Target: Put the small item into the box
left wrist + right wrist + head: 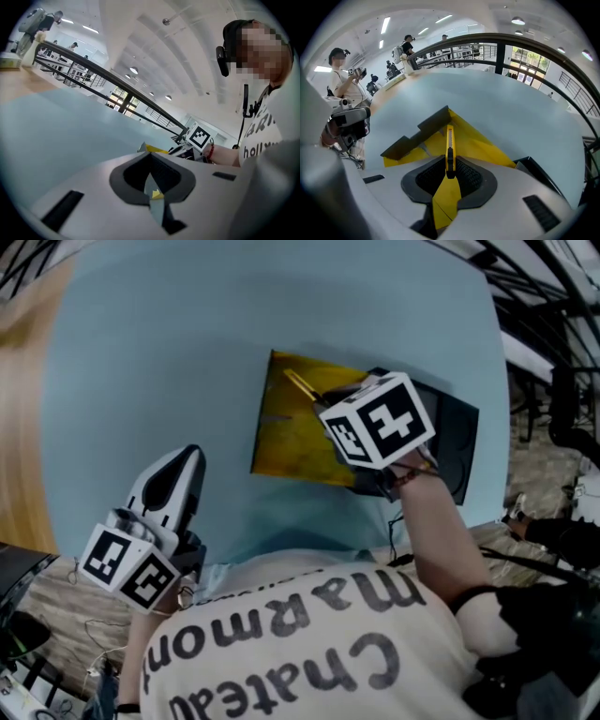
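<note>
my right gripper (448, 180) is clamped on the tail of the yellow box cutter (449, 140), which pokes out over the open yellow box (487, 145), my left gripper (154, 187) is closed on nothing off to the side, and my worry is that skinny handle pivoting and dropping onto the table (141, 352) instead

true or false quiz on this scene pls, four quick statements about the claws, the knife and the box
1. The right claw is shut on a yellow utility knife. True.
2. The knife lies loose inside the yellow box. False: the right claw grips it, pointing it over the box.
3. The left claw grips the box's wall. False: it is shut on nothing, apart from the box.
4. The box stands open on the blue table. True.
</note>
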Available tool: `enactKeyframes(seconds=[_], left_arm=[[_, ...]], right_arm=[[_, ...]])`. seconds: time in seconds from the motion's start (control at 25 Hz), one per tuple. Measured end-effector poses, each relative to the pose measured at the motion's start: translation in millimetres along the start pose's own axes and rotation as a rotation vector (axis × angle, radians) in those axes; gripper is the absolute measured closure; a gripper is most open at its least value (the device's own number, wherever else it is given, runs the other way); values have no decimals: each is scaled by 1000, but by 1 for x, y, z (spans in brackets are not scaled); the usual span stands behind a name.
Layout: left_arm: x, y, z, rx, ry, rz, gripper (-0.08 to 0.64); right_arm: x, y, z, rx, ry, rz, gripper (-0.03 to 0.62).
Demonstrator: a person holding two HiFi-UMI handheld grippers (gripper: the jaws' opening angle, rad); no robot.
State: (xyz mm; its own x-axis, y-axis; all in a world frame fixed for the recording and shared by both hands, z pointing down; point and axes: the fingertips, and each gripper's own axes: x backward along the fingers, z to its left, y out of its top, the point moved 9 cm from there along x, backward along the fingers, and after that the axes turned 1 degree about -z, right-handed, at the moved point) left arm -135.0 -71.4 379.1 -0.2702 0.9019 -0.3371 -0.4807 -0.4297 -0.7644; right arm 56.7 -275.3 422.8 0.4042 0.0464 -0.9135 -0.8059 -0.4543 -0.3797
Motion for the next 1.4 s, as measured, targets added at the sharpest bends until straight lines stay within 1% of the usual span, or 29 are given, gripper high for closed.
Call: enactKeyframes(seconds=[0.16,0.36,0.6,1.0,1.4], left_arm=[[-1,-4,1,16,-5,-14,558],[1,-5,1,25,-22,-24,557],[1,-5,3,32,-17,-33,558],[0,-12,7,44,0,-29,558],[1,-8,5,48,7,-37,558]], right_arm=[[-3,4,-7,16,3,44,506],[-3,5,-2,60,-39,100,506],[-11,8,-3,91,-57,146,506],[-23,12,-11,92,-41,166,506],[-26,17,-12,115,-21,225,506]])
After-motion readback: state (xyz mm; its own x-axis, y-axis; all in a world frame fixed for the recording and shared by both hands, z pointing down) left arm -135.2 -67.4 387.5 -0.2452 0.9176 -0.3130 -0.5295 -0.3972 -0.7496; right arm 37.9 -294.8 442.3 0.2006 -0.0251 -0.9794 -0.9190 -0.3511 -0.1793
